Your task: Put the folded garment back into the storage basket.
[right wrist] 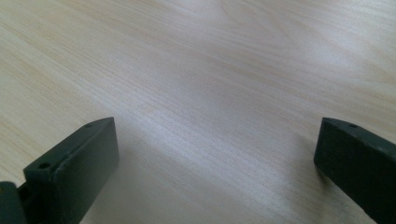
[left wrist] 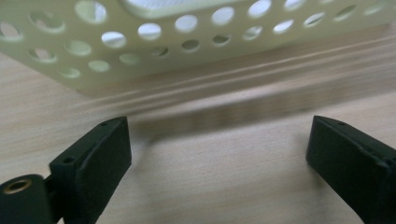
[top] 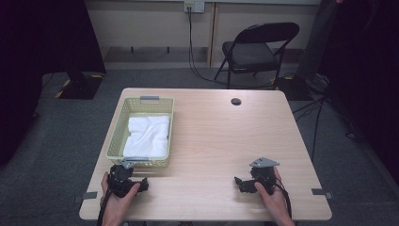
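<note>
A pale yellow perforated basket (top: 117,133) stands on the left half of the wooden table (top: 221,141), with a crumpled white cloth (top: 147,135) inside it. My left gripper (top: 136,181) rests on the table just in front of the basket's near wall (left wrist: 187,42); its jaws stand wide apart with nothing between them (left wrist: 219,149). My right gripper (top: 241,183) lies near the front right of the table, open over bare wood (right wrist: 217,154) and holding nothing. A hand holds each gripper from the near edge.
A dark round grommet (top: 235,101) sits near the table's far edge. Beyond the table stands a black folding chair (top: 256,47), with cables on the grey floor at the right. Bare wood stretches between basket and right gripper.
</note>
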{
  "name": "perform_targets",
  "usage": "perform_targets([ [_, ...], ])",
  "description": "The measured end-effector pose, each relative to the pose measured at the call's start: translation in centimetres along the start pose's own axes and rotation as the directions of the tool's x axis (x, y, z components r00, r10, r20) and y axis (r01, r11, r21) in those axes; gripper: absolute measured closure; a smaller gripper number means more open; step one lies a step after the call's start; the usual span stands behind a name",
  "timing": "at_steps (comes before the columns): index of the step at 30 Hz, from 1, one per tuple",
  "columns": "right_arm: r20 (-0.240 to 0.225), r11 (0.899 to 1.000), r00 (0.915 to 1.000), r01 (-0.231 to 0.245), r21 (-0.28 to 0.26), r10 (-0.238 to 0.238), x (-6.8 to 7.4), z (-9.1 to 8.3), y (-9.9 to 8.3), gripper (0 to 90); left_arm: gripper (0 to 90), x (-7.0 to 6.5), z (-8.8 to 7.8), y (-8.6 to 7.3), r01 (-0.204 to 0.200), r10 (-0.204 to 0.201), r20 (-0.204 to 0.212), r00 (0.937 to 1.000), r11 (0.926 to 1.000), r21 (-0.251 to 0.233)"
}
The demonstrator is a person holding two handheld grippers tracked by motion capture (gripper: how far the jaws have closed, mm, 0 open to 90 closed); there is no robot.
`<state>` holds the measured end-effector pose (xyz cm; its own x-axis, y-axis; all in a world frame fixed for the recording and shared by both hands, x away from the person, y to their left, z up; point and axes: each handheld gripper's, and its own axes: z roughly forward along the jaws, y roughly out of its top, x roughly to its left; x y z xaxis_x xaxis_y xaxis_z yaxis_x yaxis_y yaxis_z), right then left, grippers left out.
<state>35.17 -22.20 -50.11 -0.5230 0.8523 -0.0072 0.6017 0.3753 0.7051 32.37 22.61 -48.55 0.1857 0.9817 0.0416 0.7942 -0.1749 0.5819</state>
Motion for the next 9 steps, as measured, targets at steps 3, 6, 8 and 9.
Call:
perform_targets([
  [3, 0.000, 1.000, 1.0000, 0.000, 0.000, 0.000, 0.00, 0.00, 0.00, 0.0, 3.3, 0.27, 0.19, 0.03, 0.013, -0.013, 0.009, 0.9999, 0.9999, 0.004],
  [6, 0.000, 1.000, 1.0000, 0.000, 0.000, 0.000, 0.00, 0.00, 0.00, 0.0, 1.1, 0.74, 0.48, 0.00, 0.043, -0.043, 0.034, 0.9985, 0.9990, 0.013],
  [8, 0.000, 1.000, 1.0000, 0.000, 0.000, 0.000, 0.00, 0.00, 0.00, 0.0, 0.1, 0.99, 0.48, -0.05, 0.029, -0.029, 0.042, 0.9987, 0.9995, 0.009],
  [9, 0.000, 1.000, 1.0000, 0.000, 0.000, 0.000, 0.00, 0.00, 0.00, 0.0, 0.1, 0.99, 0.46, -0.08, 0.030, -0.031, 0.041, 0.9987, 0.9995, 0.007],
])
